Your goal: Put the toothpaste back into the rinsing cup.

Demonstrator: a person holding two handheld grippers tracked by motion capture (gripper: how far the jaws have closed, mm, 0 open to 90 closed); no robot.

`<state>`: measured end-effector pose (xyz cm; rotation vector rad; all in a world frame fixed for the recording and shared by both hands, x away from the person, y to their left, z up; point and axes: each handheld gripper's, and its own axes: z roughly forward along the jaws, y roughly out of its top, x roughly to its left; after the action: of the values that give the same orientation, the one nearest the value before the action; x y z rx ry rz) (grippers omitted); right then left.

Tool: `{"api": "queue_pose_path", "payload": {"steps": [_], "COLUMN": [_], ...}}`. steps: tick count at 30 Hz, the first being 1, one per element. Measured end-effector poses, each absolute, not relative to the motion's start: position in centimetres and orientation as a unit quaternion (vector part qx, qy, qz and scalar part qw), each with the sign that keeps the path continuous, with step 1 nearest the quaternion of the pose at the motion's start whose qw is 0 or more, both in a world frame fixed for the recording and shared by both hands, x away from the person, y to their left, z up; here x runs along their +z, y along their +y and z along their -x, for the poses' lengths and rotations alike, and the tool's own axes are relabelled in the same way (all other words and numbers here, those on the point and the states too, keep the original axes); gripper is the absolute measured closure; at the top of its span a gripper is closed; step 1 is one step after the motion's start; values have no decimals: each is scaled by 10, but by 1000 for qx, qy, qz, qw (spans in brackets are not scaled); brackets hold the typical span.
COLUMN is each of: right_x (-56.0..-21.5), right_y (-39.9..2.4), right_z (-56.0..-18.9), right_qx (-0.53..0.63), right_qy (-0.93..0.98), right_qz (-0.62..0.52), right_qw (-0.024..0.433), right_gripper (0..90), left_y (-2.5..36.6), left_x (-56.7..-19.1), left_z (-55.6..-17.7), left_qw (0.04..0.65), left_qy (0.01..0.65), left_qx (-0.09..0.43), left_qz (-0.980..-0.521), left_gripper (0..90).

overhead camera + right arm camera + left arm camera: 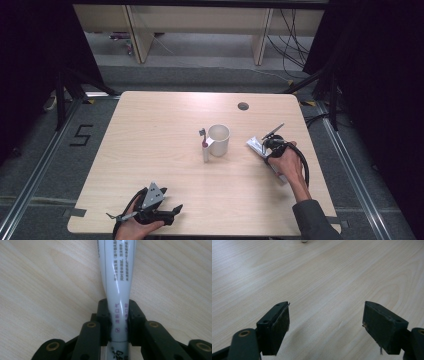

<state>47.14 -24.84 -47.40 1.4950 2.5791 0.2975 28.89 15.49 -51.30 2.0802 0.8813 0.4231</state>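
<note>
The right claw (118,322) is clamped on a white, glossy plastic toothpaste tube (117,277) printed with small dark and purple lettering. Its black pads pinch the tube at the narrower stretch, probably because that part fits between the jaws and gives a firm hold for lifting. The tube lies flat on the pale wood-grain counter (165,125), near its right edge, with the flat crimped end pointing towards the middle. A hand wraps the gripper from behind.

Just left of the tube stands a white ceramic mug (219,139), upright and open-mouthed, with a toothbrush (204,146) leaning against its left side, bristles up. The mug looks like the likely place for the tube, being close and within easy reach.

The left claw (325,325) has its jaws wide apart with nothing between them, resting low over bare wood at the near left corner of the counter, well away from the work, apparently parked.

The counter has rounded corners and a dark cable hole (243,106) near its far edge. Beyond it lie grey floor, light wooden furniture panels, loose cables, and black curtains on both sides; a "5" is marked on the floor at the left.
</note>
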Motion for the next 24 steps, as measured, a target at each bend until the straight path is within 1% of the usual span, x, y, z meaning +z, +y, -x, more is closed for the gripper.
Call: {"api": "queue_pose_path", "payload": {"steps": [2, 7, 14, 19, 24], "right_x": [-474, -473, -473, -472, -466], "right_y": [-249, -251, -253, -257, -262], "right_z": [-472, -472, -471, -468, -466], "right_qx": [102, 99, 98, 102, 137], "right_qy": [865, 873, 888, 892, 887], "right_qz": [-486, -474, -444, -436, -436], "right_qw": [76, 59, 71, 66, 66], "right_gripper": [764, 766, 770, 775, 776], "left_y": [155, 155, 153, 154, 154], "left_x": [-513, -513, -514, -514, -514], "left_z": [-289, -289, -288, -289, -289], "left_qw": [408, 408, 415, 410, 408], "left_qy": [351, 349, 354, 352, 352], "left_qx": [170, 168, 166, 166, 166], "left_qz": [-826, -826, -822, -825, -826], "left_gripper": [212, 212, 213, 214, 216]}}
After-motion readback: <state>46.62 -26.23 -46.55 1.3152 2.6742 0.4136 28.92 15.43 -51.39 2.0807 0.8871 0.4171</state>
